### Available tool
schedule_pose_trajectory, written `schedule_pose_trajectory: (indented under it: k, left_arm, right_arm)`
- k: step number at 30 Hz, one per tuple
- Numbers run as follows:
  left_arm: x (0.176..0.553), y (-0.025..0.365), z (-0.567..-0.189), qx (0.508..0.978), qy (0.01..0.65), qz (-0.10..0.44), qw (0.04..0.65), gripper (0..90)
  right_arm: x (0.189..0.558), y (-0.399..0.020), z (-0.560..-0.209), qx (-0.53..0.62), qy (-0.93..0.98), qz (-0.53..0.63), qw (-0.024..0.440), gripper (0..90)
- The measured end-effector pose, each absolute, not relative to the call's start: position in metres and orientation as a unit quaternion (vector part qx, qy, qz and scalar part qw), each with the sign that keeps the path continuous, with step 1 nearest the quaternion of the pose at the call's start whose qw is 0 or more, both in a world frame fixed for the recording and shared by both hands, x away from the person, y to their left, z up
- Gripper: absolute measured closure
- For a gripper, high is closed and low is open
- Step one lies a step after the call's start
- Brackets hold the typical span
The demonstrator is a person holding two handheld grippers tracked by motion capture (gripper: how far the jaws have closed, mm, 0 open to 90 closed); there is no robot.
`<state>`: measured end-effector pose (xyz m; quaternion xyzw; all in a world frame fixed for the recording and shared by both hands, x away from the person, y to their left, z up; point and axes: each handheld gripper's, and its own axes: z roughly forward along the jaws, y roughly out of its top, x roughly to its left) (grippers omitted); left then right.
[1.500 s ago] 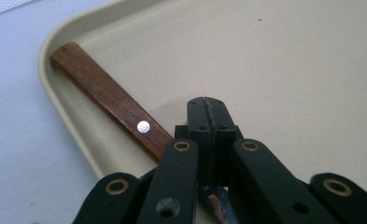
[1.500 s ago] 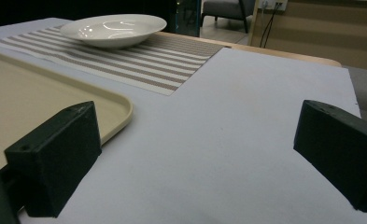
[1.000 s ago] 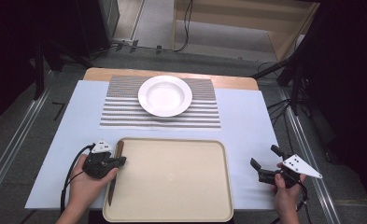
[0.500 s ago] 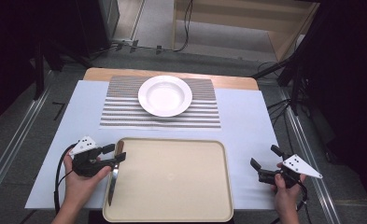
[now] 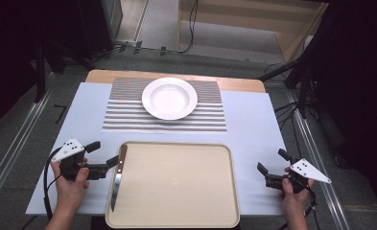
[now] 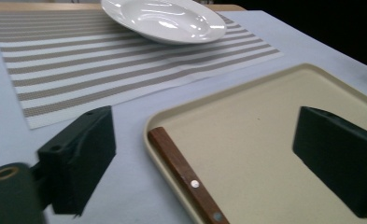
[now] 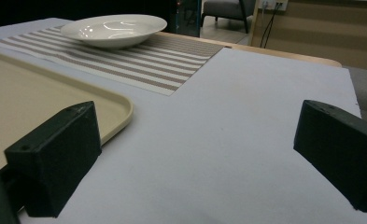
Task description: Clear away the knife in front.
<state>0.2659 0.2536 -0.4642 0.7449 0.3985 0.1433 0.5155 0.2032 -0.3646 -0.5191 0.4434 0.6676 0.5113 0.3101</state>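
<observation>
High view: both tongs, left (image 5: pixel 103 154) and right (image 5: pixel 271 161), stand spread flanking the beige tray (image 5: pixel 176 218), a wooden-handled knife (image 5: pixel 117 175) lying along its left rim, the white plate (image 5: pixel 169 98) beyond on a striped mat (image 5: pixel 210 117).

Left gripper (image 5: pixel 103 154) now sits farther toward 9 o'clock, off the tray's (image 5: pixel 176 220) left rim, no longer reaching over it. Jaws stand wider apart than a second ago (one over the white sheet, one over the tray), with the knife (image 5: pixel 117 176) handle between them, untouched.
</observation>
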Motion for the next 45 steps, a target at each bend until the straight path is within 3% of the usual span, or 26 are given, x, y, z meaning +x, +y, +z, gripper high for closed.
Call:
schedule_pose_trajectory:
  k: [22,45]
  left_arm:
    - [0.265,0.296,-0.461,0.721,0.421,0.210,0.509,0.3]
    - [0.267,0.332,-0.472,0.693,0.438,0.223,0.527,0.0]
  right_arm:
    - [0.203,-0.365,-0.519,0.442,0.669,0.510,0.311,0.0]
    - [0.203,-0.364,-0.519,0.442,0.669,0.510,0.311,0.0]
